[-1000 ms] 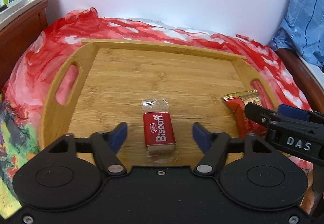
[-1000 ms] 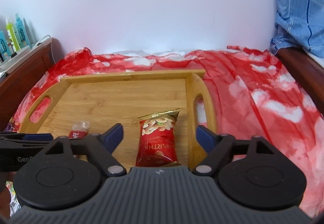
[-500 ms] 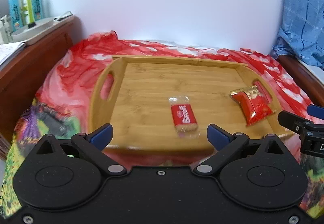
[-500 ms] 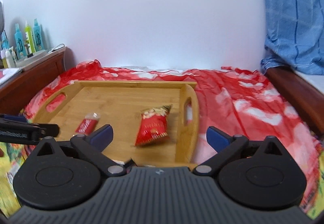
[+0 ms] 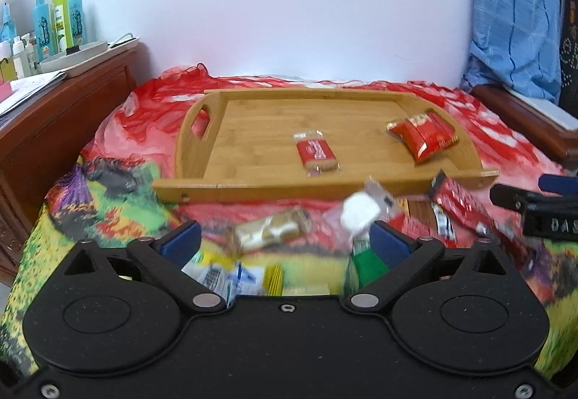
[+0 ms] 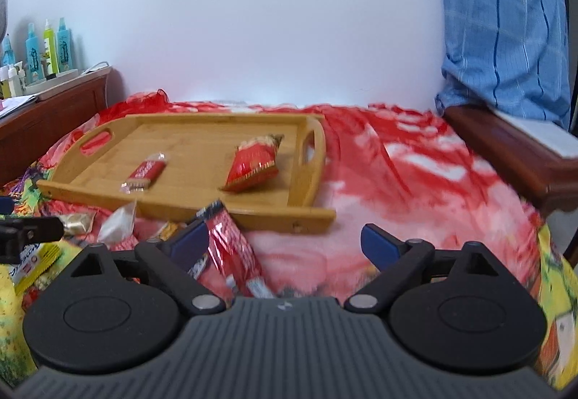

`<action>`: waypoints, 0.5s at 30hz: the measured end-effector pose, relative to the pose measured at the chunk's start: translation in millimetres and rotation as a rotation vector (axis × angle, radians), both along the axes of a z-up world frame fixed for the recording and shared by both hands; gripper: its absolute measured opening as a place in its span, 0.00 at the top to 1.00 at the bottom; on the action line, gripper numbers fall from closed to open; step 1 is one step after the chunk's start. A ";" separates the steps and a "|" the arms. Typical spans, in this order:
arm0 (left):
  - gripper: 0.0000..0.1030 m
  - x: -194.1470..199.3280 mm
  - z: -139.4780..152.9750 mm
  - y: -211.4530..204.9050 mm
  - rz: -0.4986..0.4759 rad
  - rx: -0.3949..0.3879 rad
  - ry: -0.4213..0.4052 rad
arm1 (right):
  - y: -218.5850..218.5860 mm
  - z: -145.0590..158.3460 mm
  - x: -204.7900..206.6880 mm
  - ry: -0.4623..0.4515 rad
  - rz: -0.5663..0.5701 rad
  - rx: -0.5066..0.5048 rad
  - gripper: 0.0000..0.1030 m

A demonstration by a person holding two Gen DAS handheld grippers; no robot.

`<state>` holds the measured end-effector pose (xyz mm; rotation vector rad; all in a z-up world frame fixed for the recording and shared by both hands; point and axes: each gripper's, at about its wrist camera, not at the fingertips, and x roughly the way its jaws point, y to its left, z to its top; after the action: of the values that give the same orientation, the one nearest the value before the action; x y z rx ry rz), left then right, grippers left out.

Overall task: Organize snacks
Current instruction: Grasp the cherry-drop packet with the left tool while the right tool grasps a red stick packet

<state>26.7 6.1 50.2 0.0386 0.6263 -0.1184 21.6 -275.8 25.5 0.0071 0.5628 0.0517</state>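
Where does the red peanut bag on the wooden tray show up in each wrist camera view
Left wrist: the red peanut bag lies right of centre, at the tray's right end.
Right wrist: the bag lies just left of centre, beside the tray's right handle slot.
Shared landmark: the Biscoff packet, left of the bag on the wooden tray in both.

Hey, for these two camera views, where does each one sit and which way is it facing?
Left wrist: on the left gripper, facing the bamboo handled tray; own blue fingertips show, jaws closing on nothing.
Right wrist: on the right gripper, facing the tray from its right; own jaws closing on nothing.
Shared: tray, red Biscoff biscuit pack, red nut pouch.
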 end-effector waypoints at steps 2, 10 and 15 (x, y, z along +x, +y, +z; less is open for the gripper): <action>0.19 -9.1 -2.4 1.3 -0.018 0.003 0.003 | -2.1 -3.8 -4.9 0.005 -0.005 0.010 0.11; 0.50 -34.7 -10.3 7.8 -0.049 0.005 0.040 | -4.9 -16.7 -26.9 -0.028 -0.040 0.018 0.28; 0.62 -47.9 -14.6 10.6 -0.070 -0.009 0.076 | -5.3 -22.7 -34.2 -0.018 -0.023 0.018 0.37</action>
<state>-21.2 16.7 35.6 0.0479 0.7004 -0.1909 -12.6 -281.1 2.8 0.0308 0.5445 0.0340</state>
